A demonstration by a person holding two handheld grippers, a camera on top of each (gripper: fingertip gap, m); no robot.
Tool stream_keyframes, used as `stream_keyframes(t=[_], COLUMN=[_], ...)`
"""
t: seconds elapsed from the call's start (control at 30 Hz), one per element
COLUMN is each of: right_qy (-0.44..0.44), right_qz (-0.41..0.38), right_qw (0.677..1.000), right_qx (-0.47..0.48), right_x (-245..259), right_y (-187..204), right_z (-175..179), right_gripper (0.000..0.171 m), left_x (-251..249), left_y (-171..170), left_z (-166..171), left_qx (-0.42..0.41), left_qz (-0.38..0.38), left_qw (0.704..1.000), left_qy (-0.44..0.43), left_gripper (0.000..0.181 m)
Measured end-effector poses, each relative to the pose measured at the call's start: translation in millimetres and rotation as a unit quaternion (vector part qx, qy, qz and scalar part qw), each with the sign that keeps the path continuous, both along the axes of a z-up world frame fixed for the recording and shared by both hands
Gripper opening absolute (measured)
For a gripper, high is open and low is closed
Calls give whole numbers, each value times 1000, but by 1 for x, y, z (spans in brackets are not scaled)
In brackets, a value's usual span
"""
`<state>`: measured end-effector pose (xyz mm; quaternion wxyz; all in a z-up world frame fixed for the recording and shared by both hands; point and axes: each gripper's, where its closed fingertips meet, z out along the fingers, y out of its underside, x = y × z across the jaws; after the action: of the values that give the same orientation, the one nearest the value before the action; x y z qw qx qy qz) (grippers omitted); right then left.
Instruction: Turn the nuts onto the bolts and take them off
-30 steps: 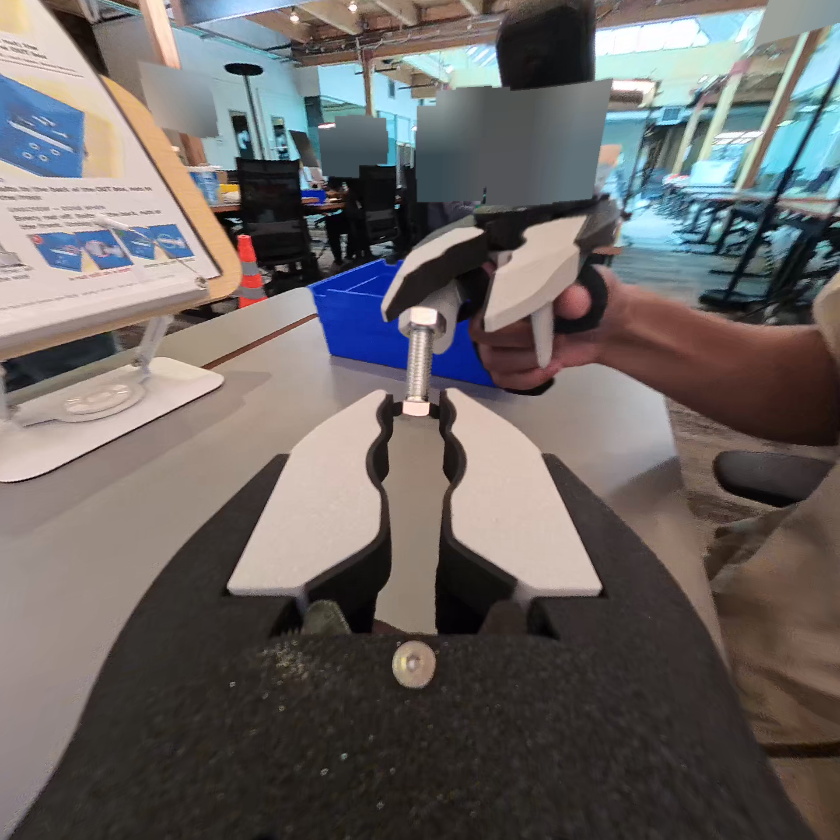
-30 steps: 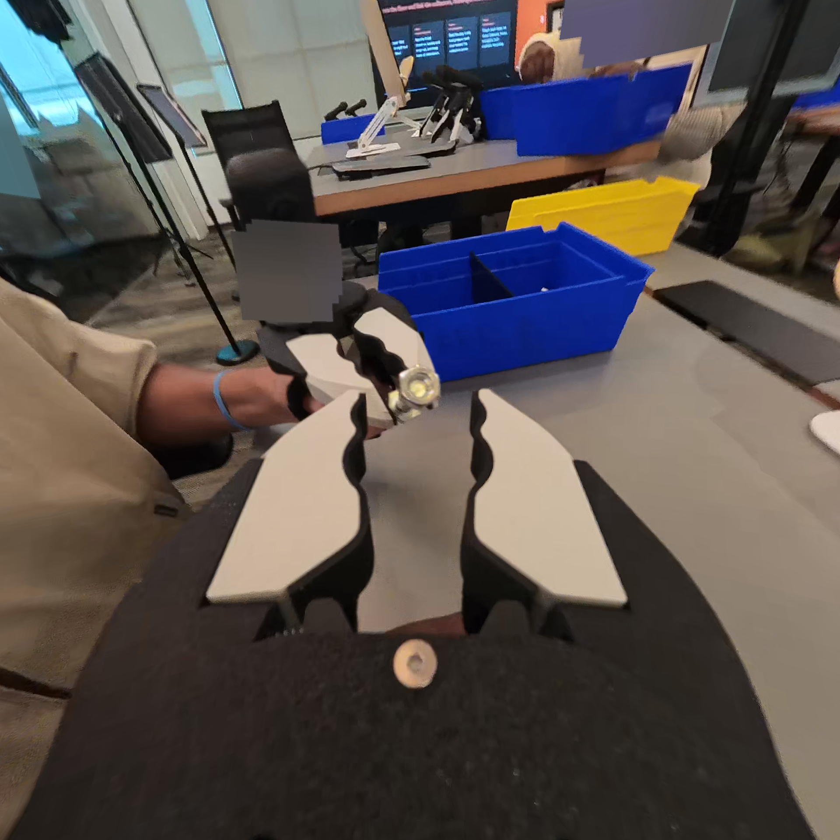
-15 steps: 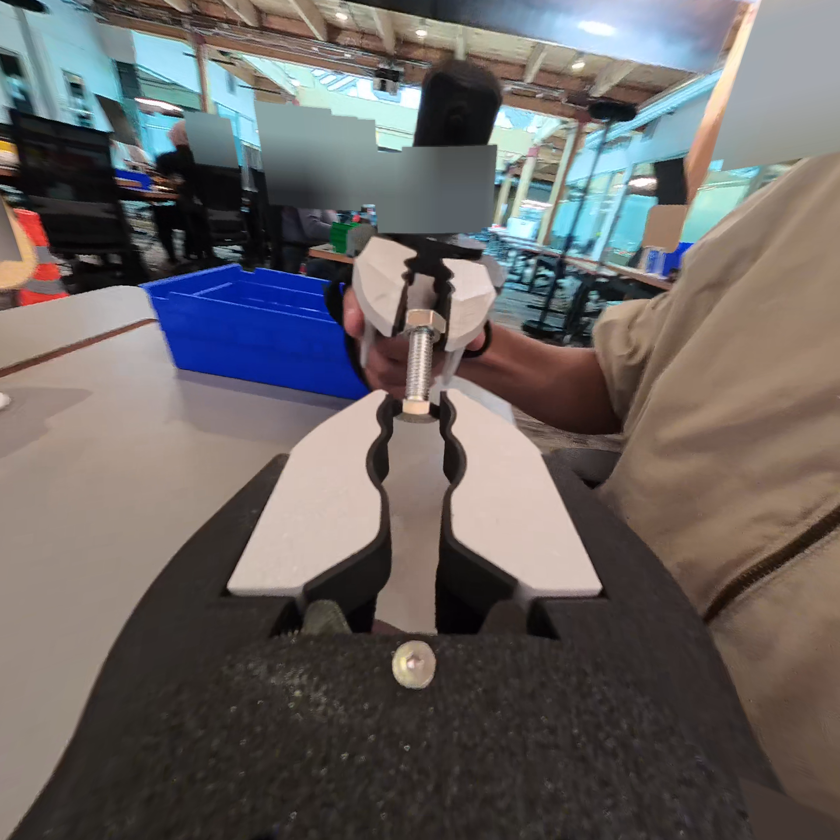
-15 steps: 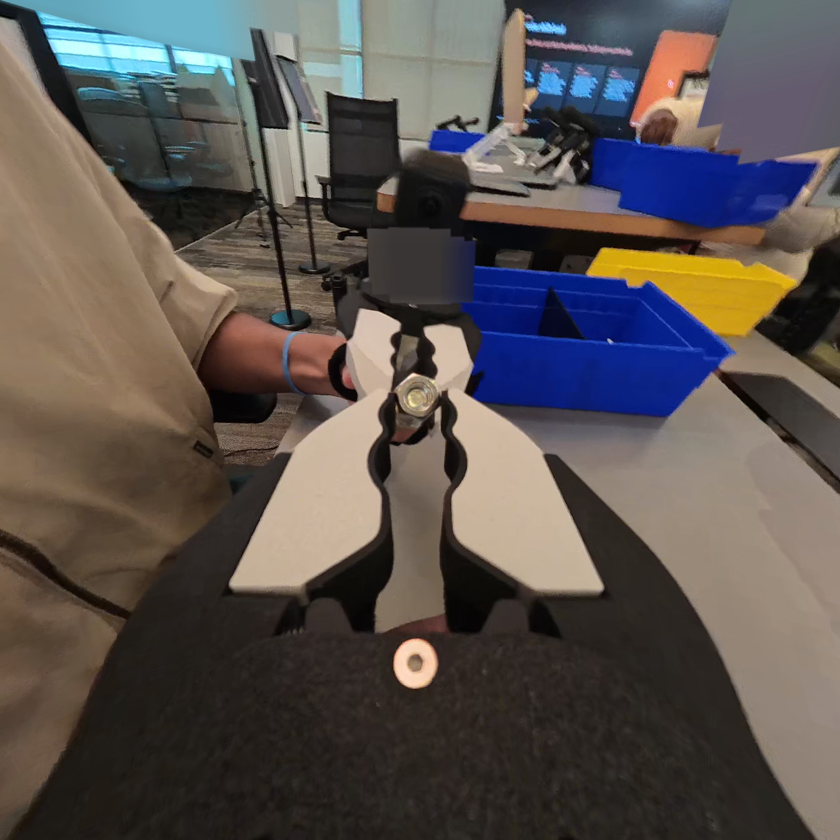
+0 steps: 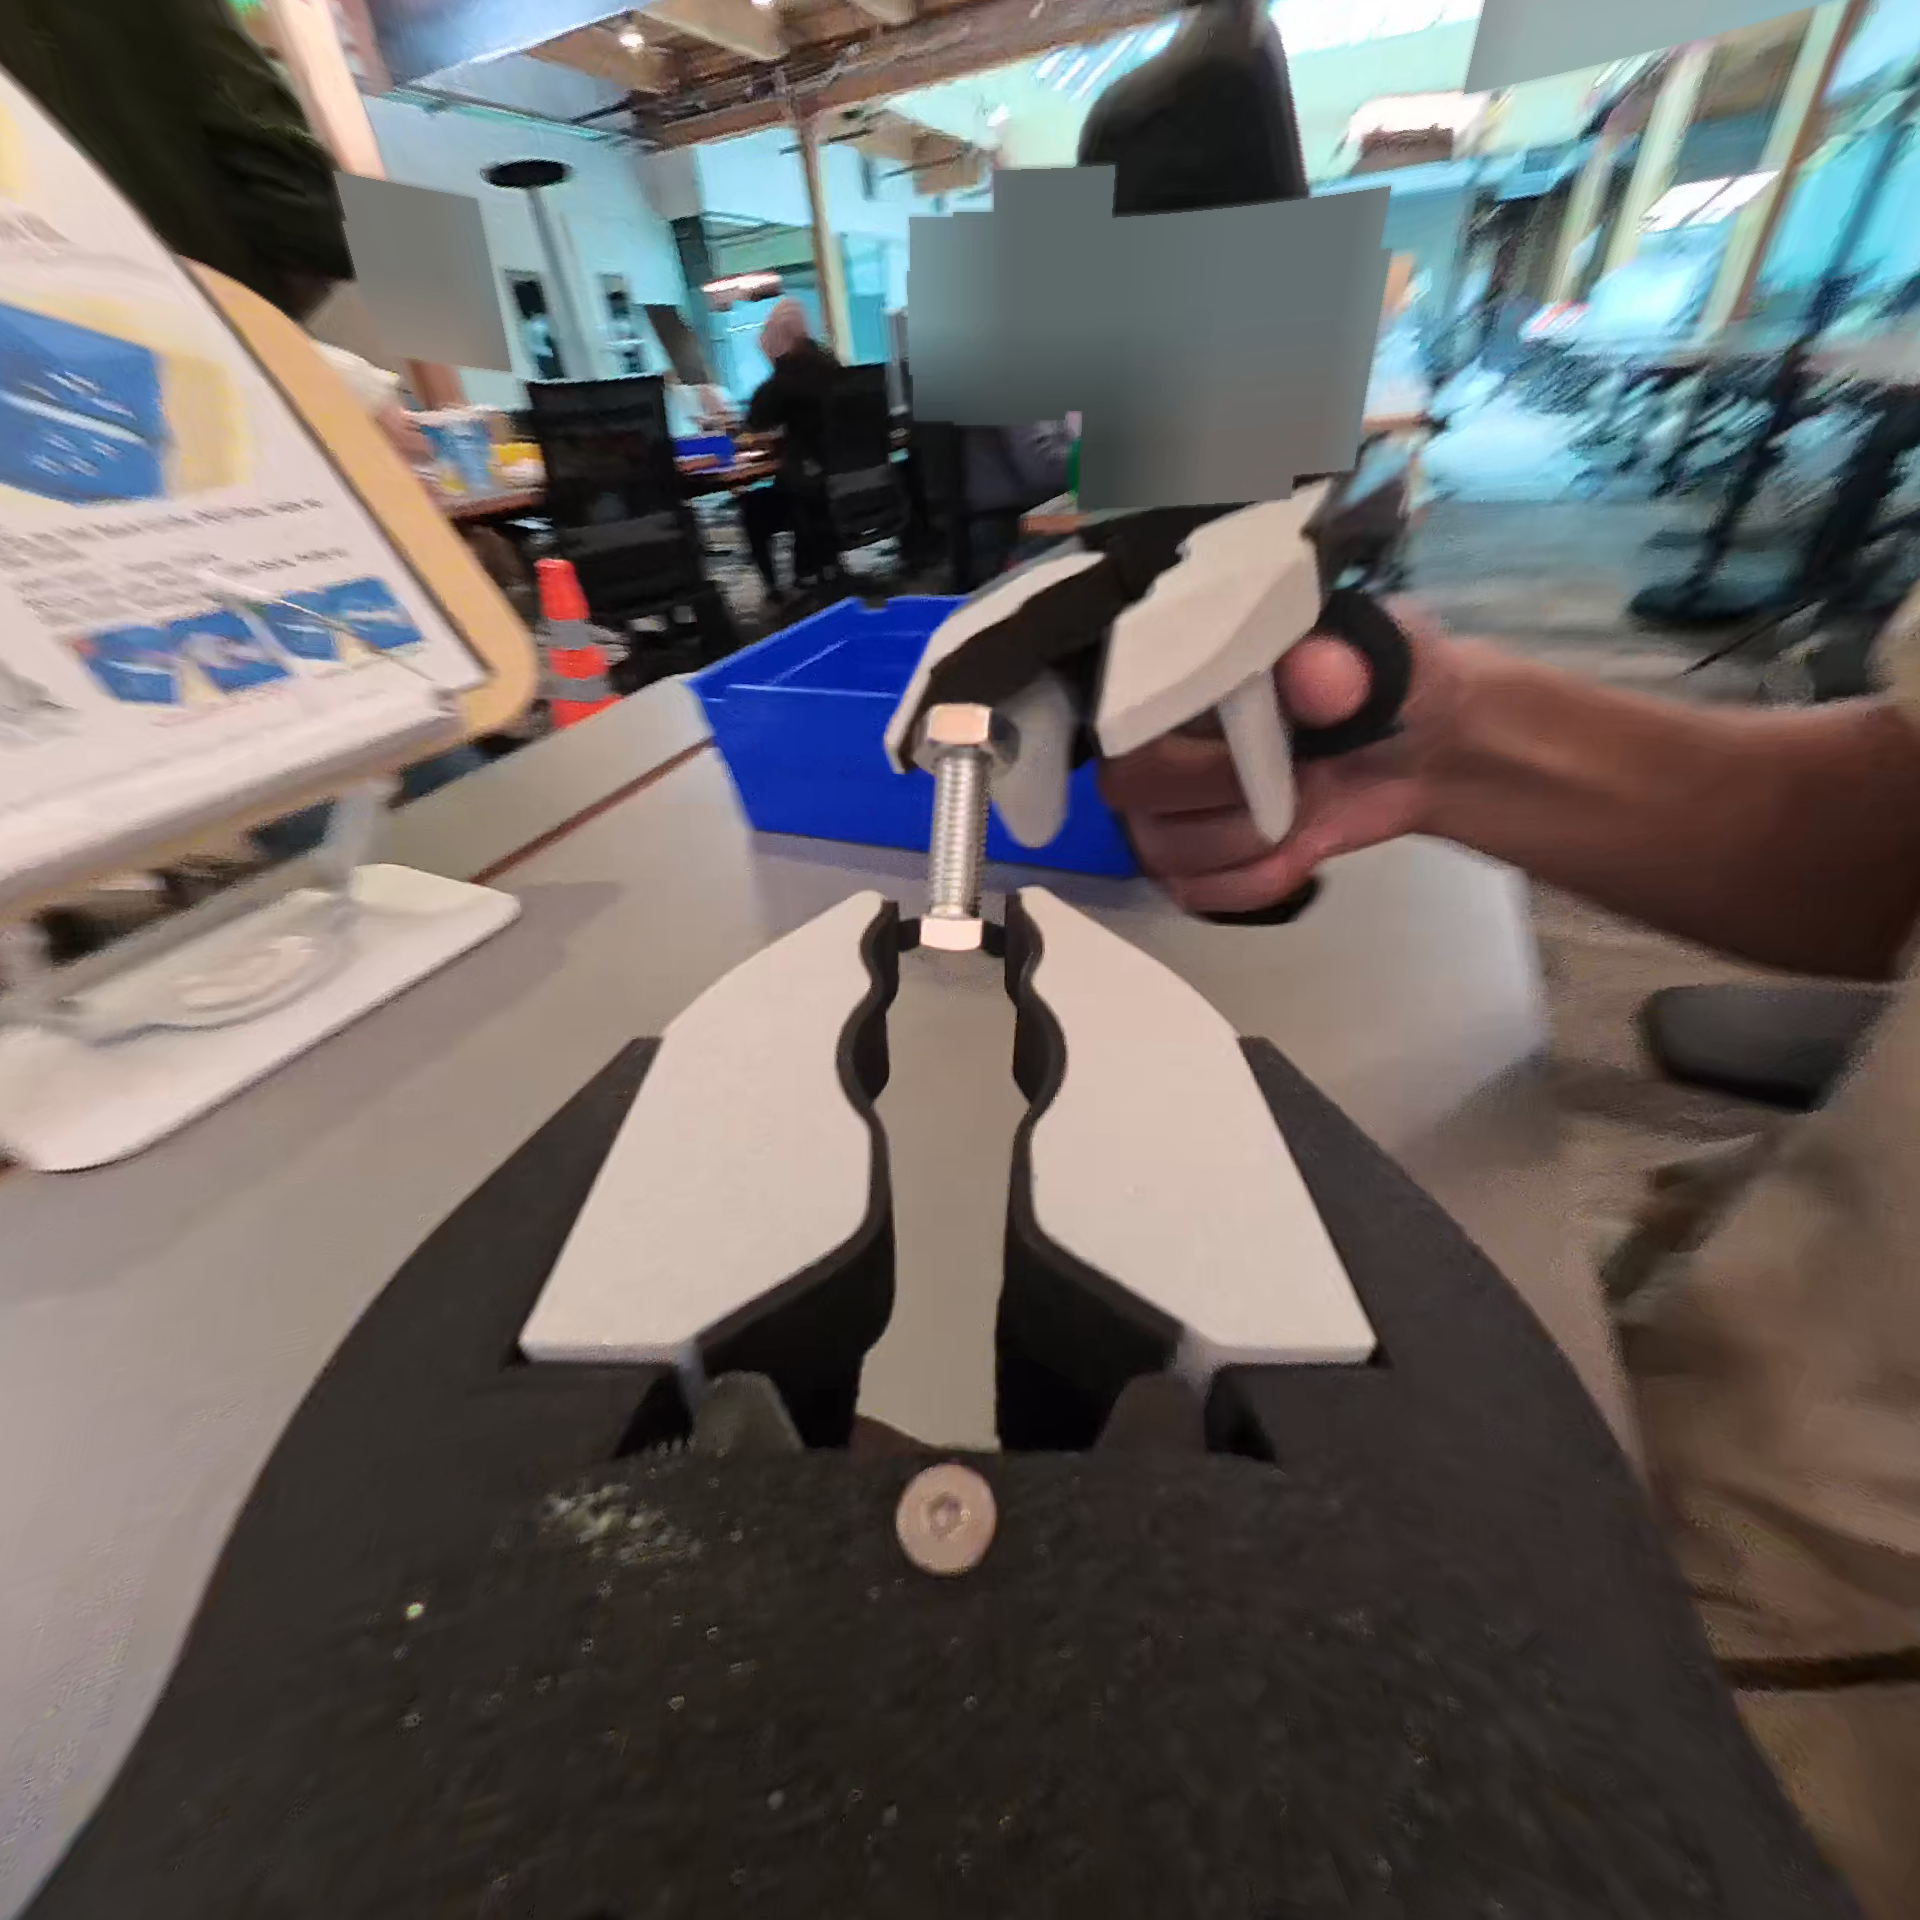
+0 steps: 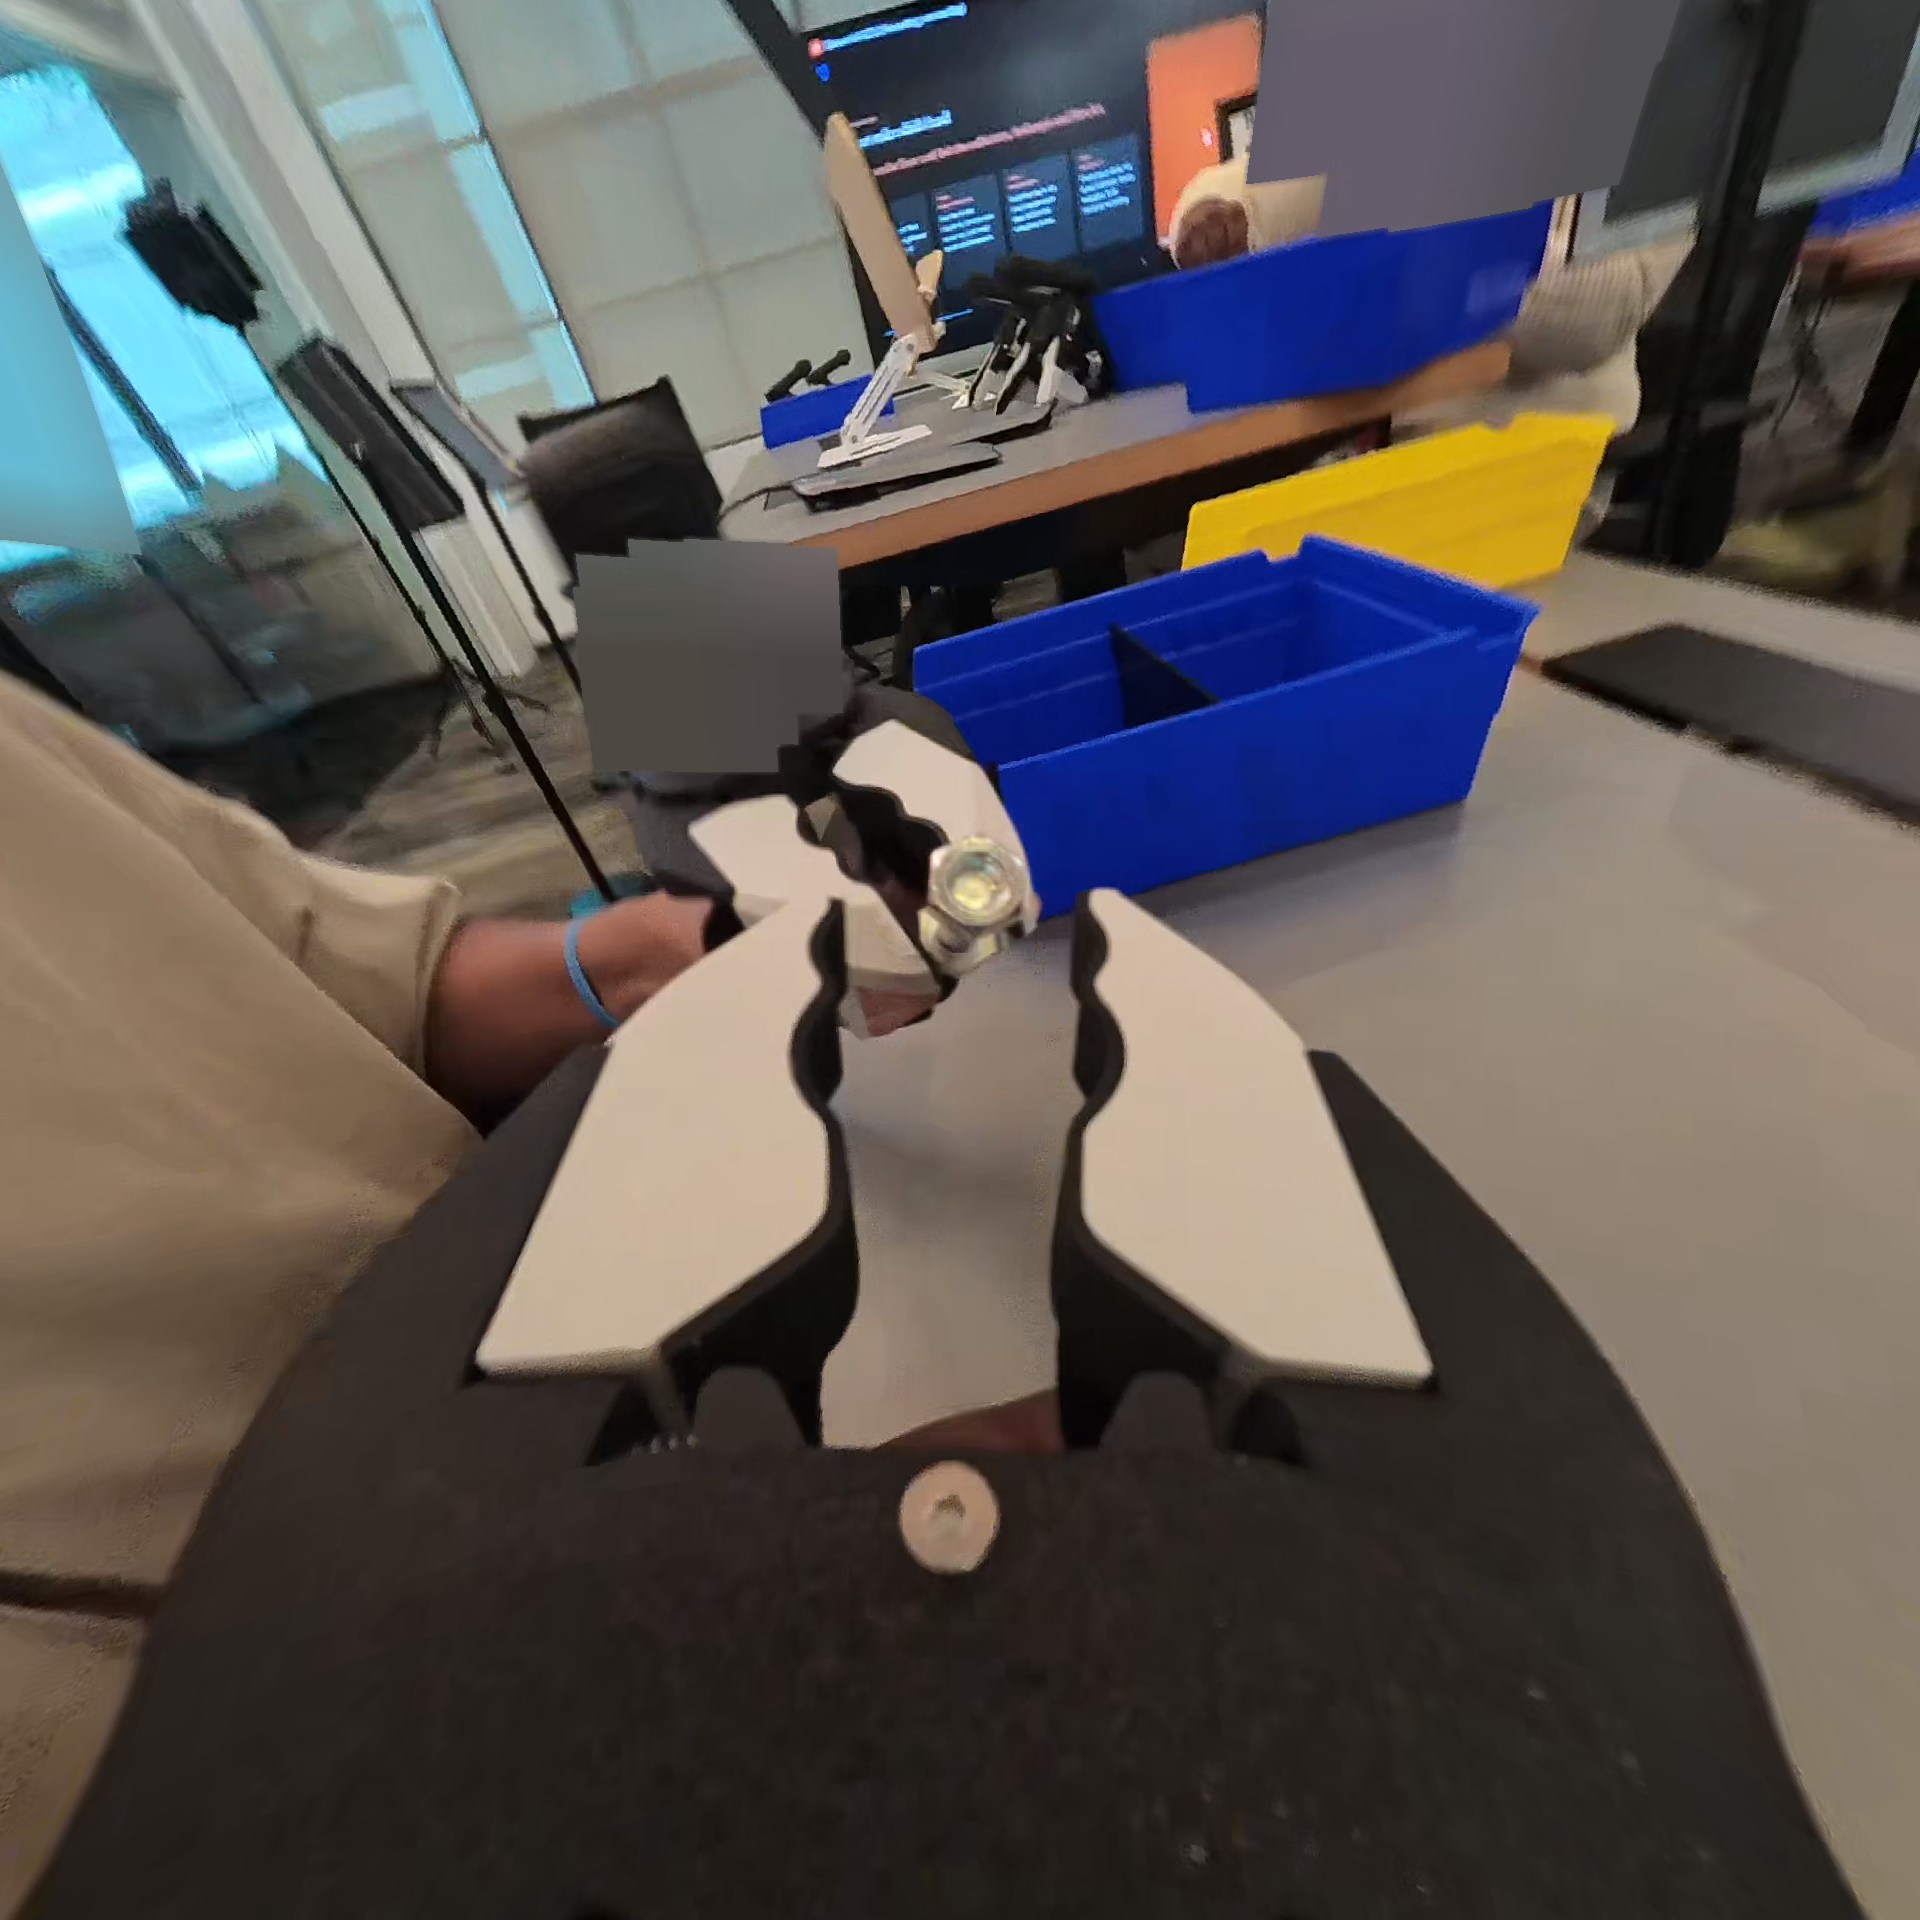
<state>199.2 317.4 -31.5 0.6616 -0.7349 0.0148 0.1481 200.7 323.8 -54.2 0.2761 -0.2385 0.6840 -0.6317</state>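
A silver bolt stands upright in the air with its hex head on top. My left gripper is shut on the nut at the bolt's lower end. My right gripper is open, with its fingertips on either side of the bolt head and not clamping it. In the left wrist view the right gripper comes in from the right, held by a hand. In the right wrist view the left gripper shows beyond my fingers, pinching the nut.
A blue divided bin stands on the grey table just behind the bolt, also in the left wrist view. A white stand with an instruction board is at the left. A yellow bin and a black mat lie farther off. The grippers are tip to tip, or close to it.
Half a second ago my right gripper was shut on the bolt head; it has now let go and opened. Both grippers have swung back to their angle of one second ago.
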Motion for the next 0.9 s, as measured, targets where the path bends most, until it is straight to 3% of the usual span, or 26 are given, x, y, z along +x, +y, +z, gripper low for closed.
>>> stream_keyframes(t=[0.17,0.37,0.43,0.57,0.73,0.9], right_qy=[-131,-109,-107,-78,-39,34], right_qz=[63,170,190,184,93,10], right_qw=[987,972,969,974,992,998], right_qx=[65,121,119,107,72,55], right_x=[-8,-30,-35,-31,-9,6], right_y=[-15,-15,-12,-7,2,7], right_z=[-4,7,7,5,-3,-5], right_gripper=[43,36,20,19,18,18], left_x=[-20,-38,-39,-33,-12,3], left_y=[-11,-24,-26,-23,-11,-3], left_z=[6,4,2,1,-6,-7], left_qx=[-124,-182,-185,-174,-83,23], left_qz=[-142,-247,-257,-229,-106,14], left_qw=[978,942,938,949,988,1000], left_qy=[85,133,139,125,73,3], left_gripper=[19,19,19,19,19,19])
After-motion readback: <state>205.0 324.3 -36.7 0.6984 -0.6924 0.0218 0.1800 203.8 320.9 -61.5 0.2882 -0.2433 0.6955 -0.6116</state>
